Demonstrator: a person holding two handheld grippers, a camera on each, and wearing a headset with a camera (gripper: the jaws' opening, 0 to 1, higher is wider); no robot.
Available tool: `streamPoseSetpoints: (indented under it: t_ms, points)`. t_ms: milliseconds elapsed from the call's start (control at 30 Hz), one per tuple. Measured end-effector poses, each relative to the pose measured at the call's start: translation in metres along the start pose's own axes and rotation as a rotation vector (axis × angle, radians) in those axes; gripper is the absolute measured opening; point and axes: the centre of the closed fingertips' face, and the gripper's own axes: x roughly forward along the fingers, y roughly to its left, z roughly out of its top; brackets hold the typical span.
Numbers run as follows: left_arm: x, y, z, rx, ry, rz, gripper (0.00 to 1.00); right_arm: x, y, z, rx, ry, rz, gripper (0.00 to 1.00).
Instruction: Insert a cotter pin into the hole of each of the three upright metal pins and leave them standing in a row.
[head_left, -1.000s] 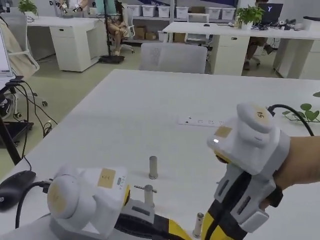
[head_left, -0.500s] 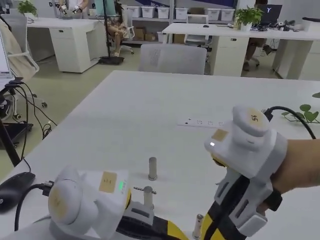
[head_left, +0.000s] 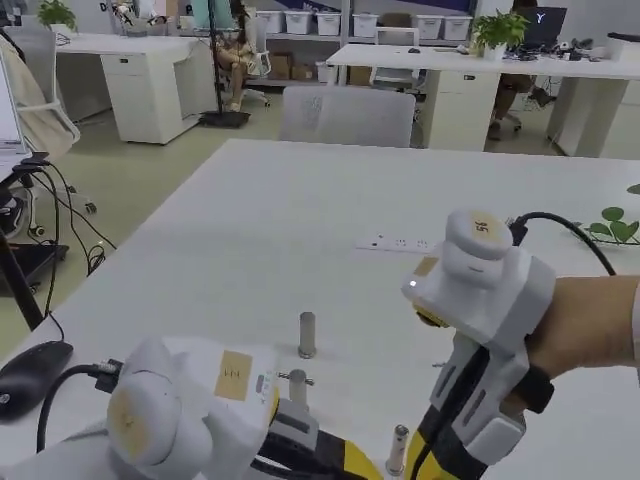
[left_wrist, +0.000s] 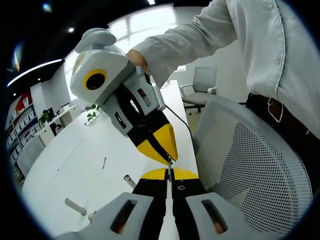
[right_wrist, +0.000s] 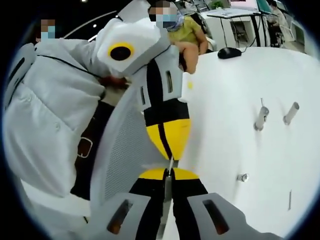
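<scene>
In the left gripper view, the left gripper has its jaws pressed together on a thin held cotter pin. The right gripper meets it tip to tip, its yellow jaws pinched on the same pin. A loose cotter pin lies on the white table. In the right gripper view, the held cotter pin shows as a silver strip between that gripper's closed jaws, in the air by the table's near edge. Beyond stand the near metal pin, the middle metal pin and the far metal pin. In the head view, the middle one carries a fitted cotter pin through its hole. One of three looks done; the near and far pins are bare.
</scene>
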Motion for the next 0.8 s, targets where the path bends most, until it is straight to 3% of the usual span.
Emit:
streamPoseSetpoints:
  t_ms: [100,233,533,800]
  points:
    - [0.0,0.0,0.0,0.004,0.004,0.001,0.0,0.001,-0.002,-0.002,0.006,0.012,-0.011,0.05]
    - [0.001,0.002,-0.001,-0.031,0.005,0.002,0.0,0.002,-0.006,-0.002,-0.092,0.028,-0.072,0.04]
    - [0.0,0.011,-0.006,-0.149,-0.016,0.024,0.0,0.001,-0.014,0.0,-0.239,0.034,-0.178,0.04]
    - [0.001,0.011,-0.011,-0.13,0.011,0.039,0.0,0.003,-0.016,0.0,-0.273,0.066,-0.215,0.05]
